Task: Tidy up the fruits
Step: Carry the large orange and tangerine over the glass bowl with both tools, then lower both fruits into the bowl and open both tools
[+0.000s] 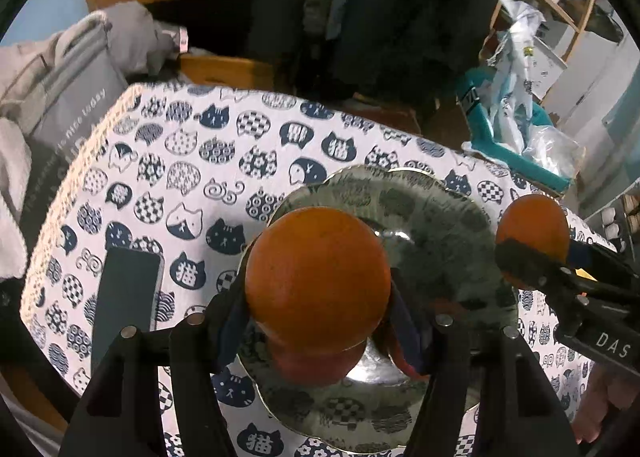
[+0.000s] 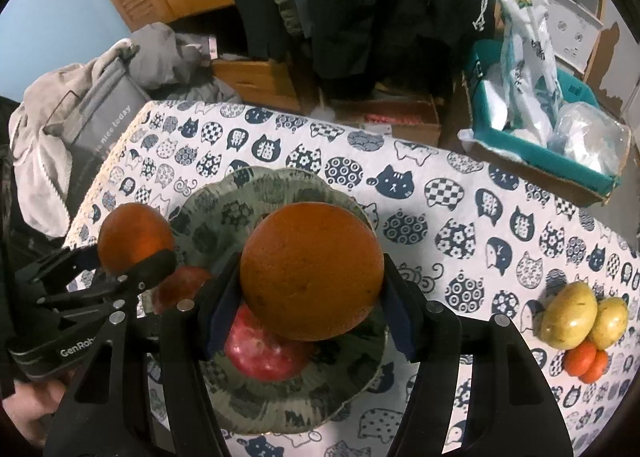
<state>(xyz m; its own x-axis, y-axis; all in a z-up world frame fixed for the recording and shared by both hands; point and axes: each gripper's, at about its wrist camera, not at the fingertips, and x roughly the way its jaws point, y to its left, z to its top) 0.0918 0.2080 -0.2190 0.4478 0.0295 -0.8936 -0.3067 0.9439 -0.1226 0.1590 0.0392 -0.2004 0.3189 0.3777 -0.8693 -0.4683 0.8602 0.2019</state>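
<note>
Right view only: red apple (image 2: 262,353) on plate (image 2: 320,397); potatoes (image 2: 580,315) right of plate. Left view only: phone (image 1: 126,297). Left hand-held gripper (image 1: 318,313) and right hand-held gripper (image 2: 310,309) each clamp an orange (image 1: 318,281) (image 2: 312,271) above plate.

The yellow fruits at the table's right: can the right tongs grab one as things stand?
Probably not yet. The right tongs are shut on an orange above the plate, so they are occupied. The yellow fruits lie uncovered on the tablecloth, otherwise unobstructed.

Left gripper (image 1: 318,317) clamps an orange (image 1: 318,281); right gripper (image 2: 310,313) clamps another orange (image 2: 312,271), apparently firmly, frame centre.
</note>
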